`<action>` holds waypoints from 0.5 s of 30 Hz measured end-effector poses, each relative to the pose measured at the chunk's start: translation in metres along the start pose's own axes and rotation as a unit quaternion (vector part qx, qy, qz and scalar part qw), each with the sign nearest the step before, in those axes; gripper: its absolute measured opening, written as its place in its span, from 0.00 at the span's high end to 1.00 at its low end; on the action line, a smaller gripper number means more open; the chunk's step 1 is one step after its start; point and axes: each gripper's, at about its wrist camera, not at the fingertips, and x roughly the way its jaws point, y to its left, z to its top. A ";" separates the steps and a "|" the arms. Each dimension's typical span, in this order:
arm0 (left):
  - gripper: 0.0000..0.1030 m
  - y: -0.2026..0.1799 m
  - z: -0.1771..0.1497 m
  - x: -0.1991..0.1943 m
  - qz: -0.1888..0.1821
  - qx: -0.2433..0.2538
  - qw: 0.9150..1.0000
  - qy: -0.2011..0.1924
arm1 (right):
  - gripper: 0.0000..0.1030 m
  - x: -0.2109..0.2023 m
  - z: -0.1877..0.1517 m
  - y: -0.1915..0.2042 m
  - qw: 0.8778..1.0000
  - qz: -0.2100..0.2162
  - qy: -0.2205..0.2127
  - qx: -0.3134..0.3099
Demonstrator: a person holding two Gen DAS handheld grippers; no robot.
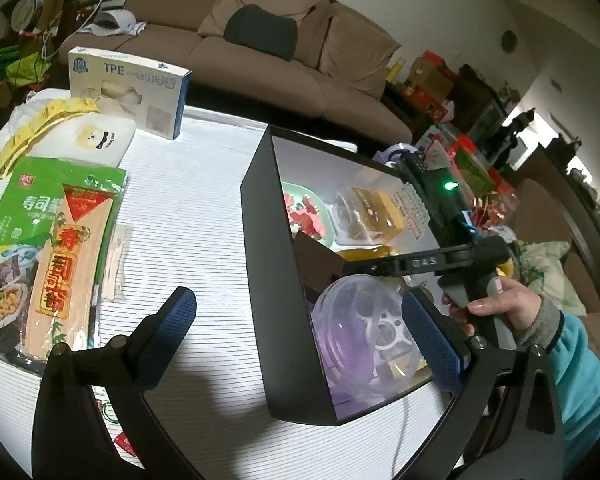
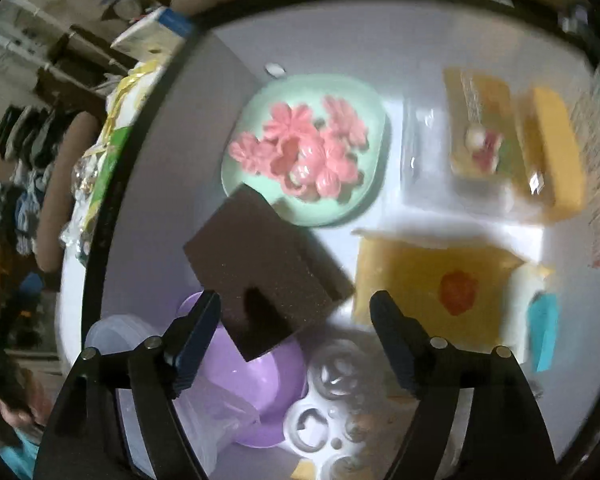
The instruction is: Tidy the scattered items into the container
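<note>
We have the right gripper (image 2: pixel 296 312) over the black box (image 1: pixel 260 240) with its jaws spread; the brown block (image 2: pixel 260 272) lies between and beyond them, tilted on the purple bowl (image 2: pixel 256 384) and touching the green plate (image 2: pixel 236 168), seemingly let go. We should lift straight out without clipping it. Our left gripper (image 1: pixel 300 320) stands spread and empty, ready for the sushi kit (image 1: pixel 52 248) beside the box
</note>
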 end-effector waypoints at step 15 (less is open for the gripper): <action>0.00 -0.004 0.001 0.003 -0.005 -0.001 1.000 0.000 | 0.58 -0.003 0.031 0.003 0.996 0.025 -0.054 0.059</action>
